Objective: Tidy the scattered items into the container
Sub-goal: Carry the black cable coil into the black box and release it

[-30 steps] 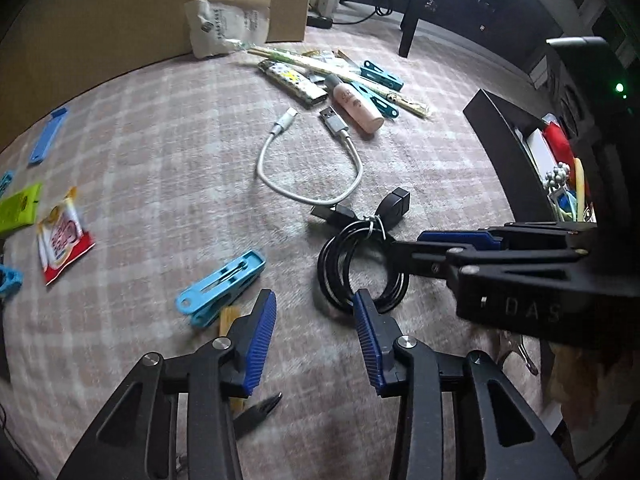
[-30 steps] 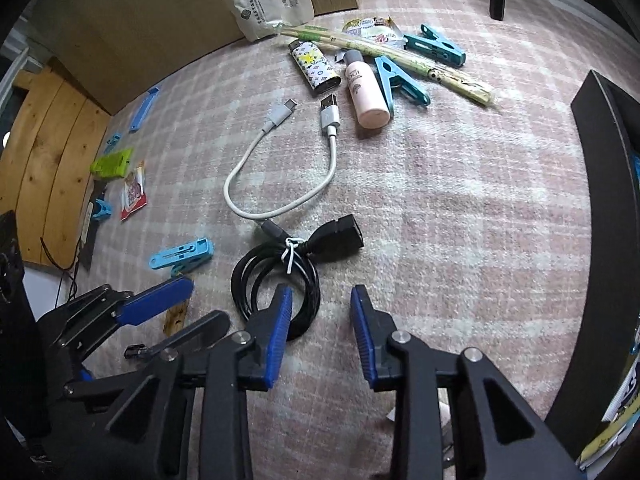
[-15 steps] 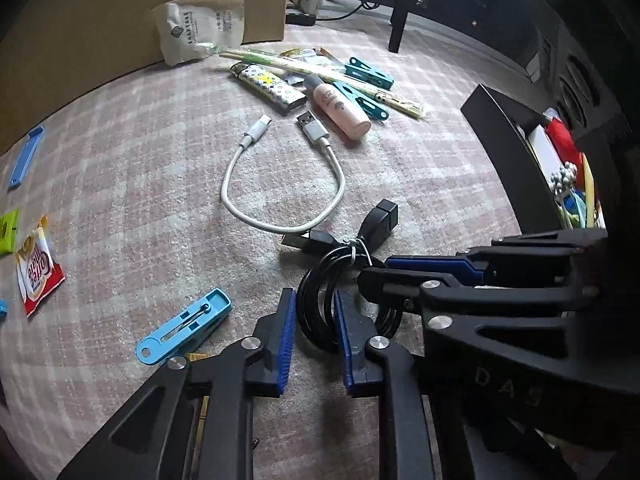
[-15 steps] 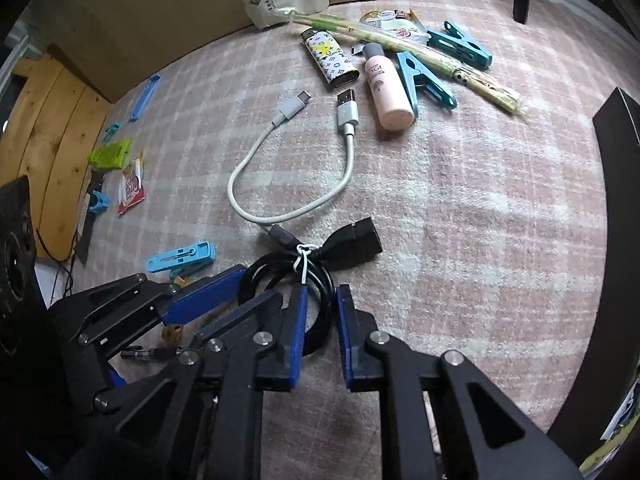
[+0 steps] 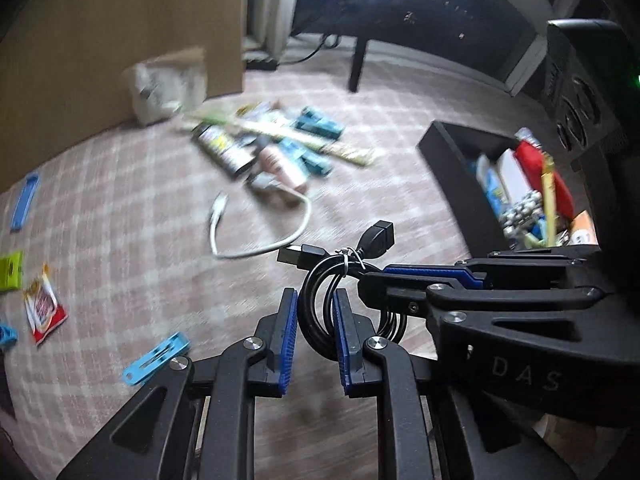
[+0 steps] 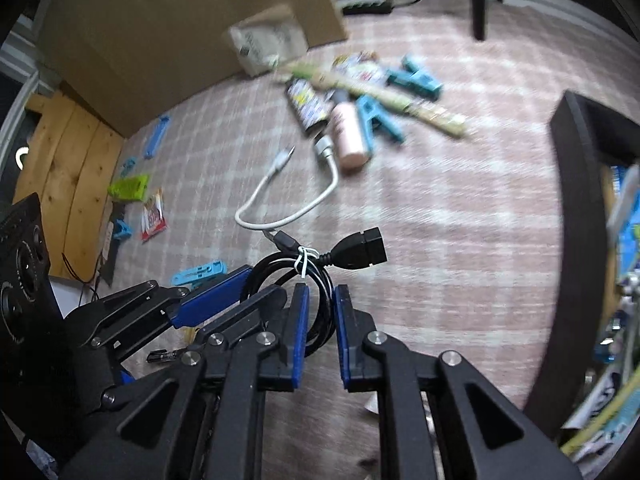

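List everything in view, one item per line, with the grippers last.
coiled cable: 1, black, gripped by both grippers, off the carpet
short cable: 1, white, on carpet behind the coil
bottle: 1, pink, in the far pile
lighter: 1, patterned, beside the bottle
teal clips: 2, far pile
blue clip: 1, near left
snack packet: 1, red, left edge
green packet: 1, left edge
white pouch: 1, against the cardboard
container: 1, black, right, partly filled
left gripper: blue fingers shut on the coil
right gripper: blue fingers shut on the coil
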### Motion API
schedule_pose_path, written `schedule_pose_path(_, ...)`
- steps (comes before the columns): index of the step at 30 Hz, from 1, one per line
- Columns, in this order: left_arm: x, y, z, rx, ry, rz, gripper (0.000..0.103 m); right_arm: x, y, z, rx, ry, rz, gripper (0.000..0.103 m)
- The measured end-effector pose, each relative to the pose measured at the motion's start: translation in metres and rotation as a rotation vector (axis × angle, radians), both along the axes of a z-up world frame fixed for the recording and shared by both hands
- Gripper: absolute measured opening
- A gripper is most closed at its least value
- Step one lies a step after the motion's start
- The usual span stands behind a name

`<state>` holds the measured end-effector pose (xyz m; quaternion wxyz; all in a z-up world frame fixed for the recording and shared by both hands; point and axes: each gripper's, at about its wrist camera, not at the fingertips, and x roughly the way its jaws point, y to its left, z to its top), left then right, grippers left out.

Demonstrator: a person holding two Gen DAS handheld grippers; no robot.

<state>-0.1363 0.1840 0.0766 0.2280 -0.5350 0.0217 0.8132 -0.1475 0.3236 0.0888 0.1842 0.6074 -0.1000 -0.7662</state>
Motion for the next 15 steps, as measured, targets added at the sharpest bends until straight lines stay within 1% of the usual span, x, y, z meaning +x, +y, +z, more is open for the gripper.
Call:
schedule_pose_path(3, -0.002, 0.021, 0.012, 0.016, 0.018, -0.028, 0.016, 0.001, 0.023, 0.014, -0.003, 0.026, -0.031, 0.013)
schedule_pose_path(6, -0.007, 0.052, 0.02, 0.024, 0.032, -0.063, 0.016, 0.003, 0.049, 0.024, -0.004, 0.044, -0.071, 0.013)
schedule_pose_path(11, -0.006, 0.109, 0.029, 0.039, 0.042, -0.138, 0.016, 0.001, 0.089, 0.027, 0.018, 0.064, -0.155, 0.013)
schedule_pose_path(15, -0.006, 0.159, 0.035, 0.054, 0.055, -0.193, 0.016, 0.004, 0.138, 0.033, 0.032, 0.073, -0.232, 0.013)
